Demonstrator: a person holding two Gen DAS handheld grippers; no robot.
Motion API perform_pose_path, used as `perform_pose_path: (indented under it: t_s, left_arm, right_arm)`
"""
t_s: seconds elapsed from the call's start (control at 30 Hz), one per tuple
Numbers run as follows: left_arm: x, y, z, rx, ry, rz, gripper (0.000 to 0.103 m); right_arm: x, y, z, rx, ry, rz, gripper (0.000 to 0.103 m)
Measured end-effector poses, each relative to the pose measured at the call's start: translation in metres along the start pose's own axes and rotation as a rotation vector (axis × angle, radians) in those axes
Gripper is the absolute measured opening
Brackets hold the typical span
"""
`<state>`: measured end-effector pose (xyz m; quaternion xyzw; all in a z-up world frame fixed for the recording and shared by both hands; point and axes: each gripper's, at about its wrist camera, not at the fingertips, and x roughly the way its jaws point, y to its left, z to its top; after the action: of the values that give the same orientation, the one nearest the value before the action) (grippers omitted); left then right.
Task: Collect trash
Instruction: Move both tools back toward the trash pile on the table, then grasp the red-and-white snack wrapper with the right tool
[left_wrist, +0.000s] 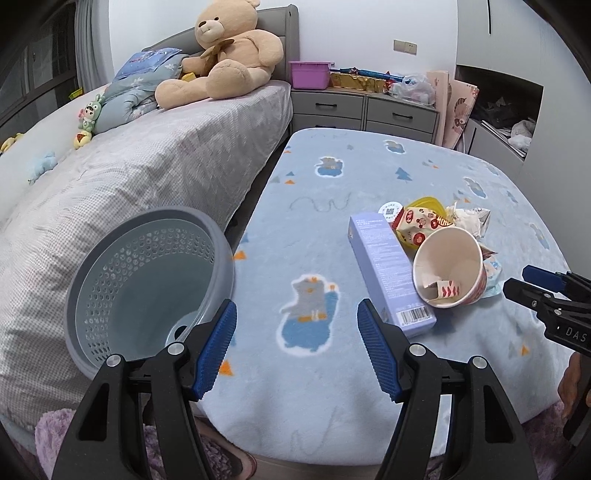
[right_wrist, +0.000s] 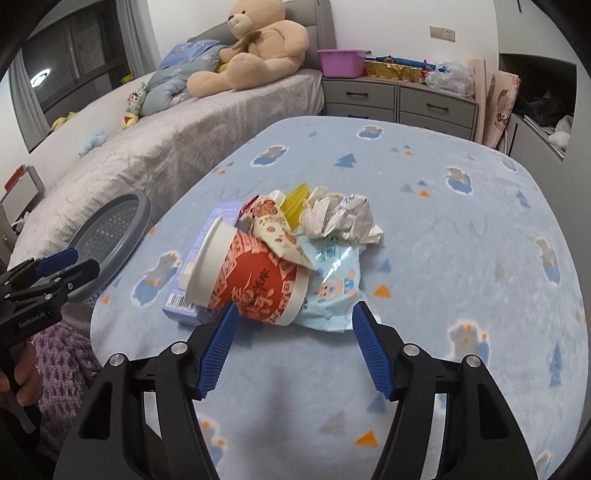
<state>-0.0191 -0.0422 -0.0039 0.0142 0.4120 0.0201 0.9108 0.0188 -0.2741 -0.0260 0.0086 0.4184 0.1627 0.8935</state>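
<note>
A pile of trash lies on the blue blanket: a red noodle cup (right_wrist: 255, 280) on its side, a purple box (left_wrist: 388, 266), crumpled paper (right_wrist: 340, 218), a light blue wrapper (right_wrist: 332, 284), snack wrappers (right_wrist: 273, 229) and a yellow lid (right_wrist: 295, 201). The cup (left_wrist: 448, 266) shows its open mouth in the left wrist view. A grey perforated bin (left_wrist: 147, 284) leans at the left. My left gripper (left_wrist: 297, 336) is open and empty between bin and box. My right gripper (right_wrist: 291, 339) is open and empty, just short of the cup.
A grey bed (left_wrist: 129, 177) with a teddy bear (left_wrist: 225, 55) runs along the left. Grey drawers (left_wrist: 362, 110) with a purple tub (left_wrist: 310, 74) stand at the back. The other gripper shows at each view's edge: the right gripper (left_wrist: 554, 295), the left gripper (right_wrist: 48, 280).
</note>
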Motion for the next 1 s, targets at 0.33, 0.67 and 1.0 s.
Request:
perform_pose_path:
  t_s: [0.33, 0.67, 1.0]
  left_arm:
    - [0.01, -0.013, 0.019, -0.031, 0.019, 0.029, 0.065]
    - [0.021, -0.011, 0.028, -0.085, 0.039, 0.046, 0.065]
    - [0.029, -0.016, 0.029, -0.091, 0.055, 0.046, 0.065]
  right_arm:
    - [0.016, 0.002, 0.05, -0.018, 0.017, 0.033, 0.063]
    - [0.066, 0.012, 0.08, -0.04, 0.155, 0.075, 0.052]
    - [0.082, 0.015, 0.07, -0.053, 0.228, 0.1, 0.044]
